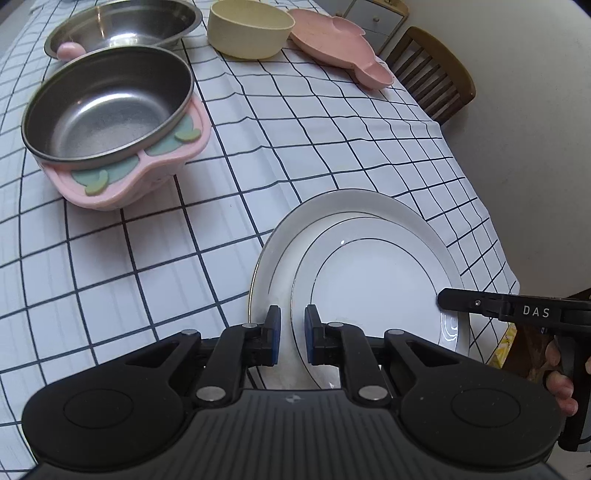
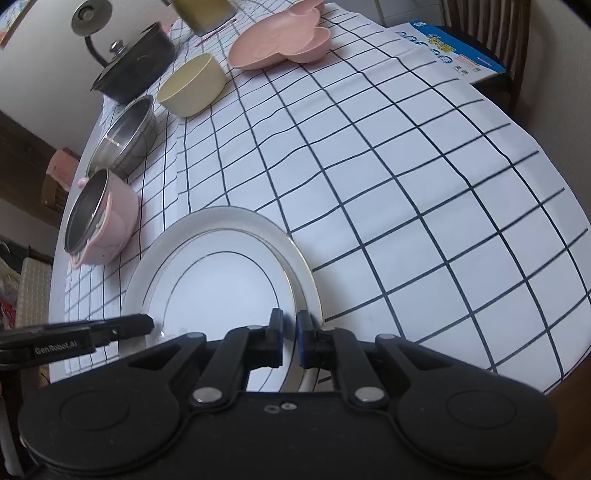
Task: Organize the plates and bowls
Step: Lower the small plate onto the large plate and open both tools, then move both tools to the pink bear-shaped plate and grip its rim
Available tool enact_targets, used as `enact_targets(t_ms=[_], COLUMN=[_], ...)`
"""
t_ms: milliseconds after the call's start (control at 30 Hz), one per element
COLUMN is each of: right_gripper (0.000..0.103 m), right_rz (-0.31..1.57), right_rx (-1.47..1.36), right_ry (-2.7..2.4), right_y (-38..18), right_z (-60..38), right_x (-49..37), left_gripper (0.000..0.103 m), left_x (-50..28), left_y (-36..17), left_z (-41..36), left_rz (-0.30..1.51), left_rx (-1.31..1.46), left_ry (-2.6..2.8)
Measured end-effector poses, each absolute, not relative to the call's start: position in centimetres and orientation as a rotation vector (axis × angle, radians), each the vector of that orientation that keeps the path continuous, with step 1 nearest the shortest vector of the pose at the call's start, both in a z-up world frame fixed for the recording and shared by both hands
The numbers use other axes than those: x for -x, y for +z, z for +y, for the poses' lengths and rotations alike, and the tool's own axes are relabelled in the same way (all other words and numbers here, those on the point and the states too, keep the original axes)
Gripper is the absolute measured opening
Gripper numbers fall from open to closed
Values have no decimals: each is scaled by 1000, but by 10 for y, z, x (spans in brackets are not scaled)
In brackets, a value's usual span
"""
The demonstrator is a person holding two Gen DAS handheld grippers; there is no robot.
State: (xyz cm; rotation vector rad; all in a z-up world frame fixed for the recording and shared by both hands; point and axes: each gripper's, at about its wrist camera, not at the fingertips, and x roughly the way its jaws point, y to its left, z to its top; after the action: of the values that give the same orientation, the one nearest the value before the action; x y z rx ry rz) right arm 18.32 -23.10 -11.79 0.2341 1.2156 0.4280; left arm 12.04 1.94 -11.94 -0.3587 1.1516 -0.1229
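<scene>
Two white plates are stacked at the near edge of the surface, the small plate point(image 1: 373, 291) resting inside the large plate point(image 1: 332, 210), both glazed ceramic with thin dark rings and a metallic rim line.

I have both tongs on the small one. The left tongs point(image 1: 292, 332) are clamped on its left rim, blue pads either side of the edge; the right tongs point(image 2: 290, 334) are clamped on its right rim the same way. Both point steeply down at the stack, so the plate lies directly under and between my hands, neither nearer than the other. Being round, it has no long axis; what matters is the line between my two grips, which runs across the plate left to right.

I judge the coming move turns on keeping that line level, since a glossy plate could slip from such thin rim grips.

Far left sits a steel bowl in a pink holder point(image 1: 110, 122) with green leaf shapes, a wider steel basin point(image 1: 125, 26) beyond it. A cream bowl point(image 1: 249, 29), matte and straight-walled, and a pink divided dish point(image 1: 340, 48) with lobed ears stand at the far side. The checked cloth point(image 1: 258, 147) is white with dark grid lines.
</scene>
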Motion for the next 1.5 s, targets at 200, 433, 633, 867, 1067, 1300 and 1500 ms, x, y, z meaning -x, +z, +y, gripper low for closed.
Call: enact_targets(t_ms=[200,433,633,867,1067,1300,1500], right_gripper=[21,29,38,52,65,89,101], right_rz=[1184,1109,1022,929,867,774,690], right_rx=[-176,-128,-95,-71,-55,-28,3], right_ry=[433,440,431,397,385,345,265], right_y=[-110,-87,-55,-20,1,22,36], right_z=[-223,-217,-208,-197,-189,-182,-175], right_x=[-179,-165,-148,-129,-116,-106,-108], left_gripper=[12,13,13,30,54,74,77], left_x=[-112,-99,-93,-88,-82,-83,-97], left_y=[-109,-84,-57,-28,-8,18,32], left_z=[17,6,1,-4,-8,-7,-6], left_rz=[1113,1040,966,881,806,725,685], left_rx=[317,259,225,180,146,93,39], left_ry=[-123,-146,-175,-190,-187,-146,-90])
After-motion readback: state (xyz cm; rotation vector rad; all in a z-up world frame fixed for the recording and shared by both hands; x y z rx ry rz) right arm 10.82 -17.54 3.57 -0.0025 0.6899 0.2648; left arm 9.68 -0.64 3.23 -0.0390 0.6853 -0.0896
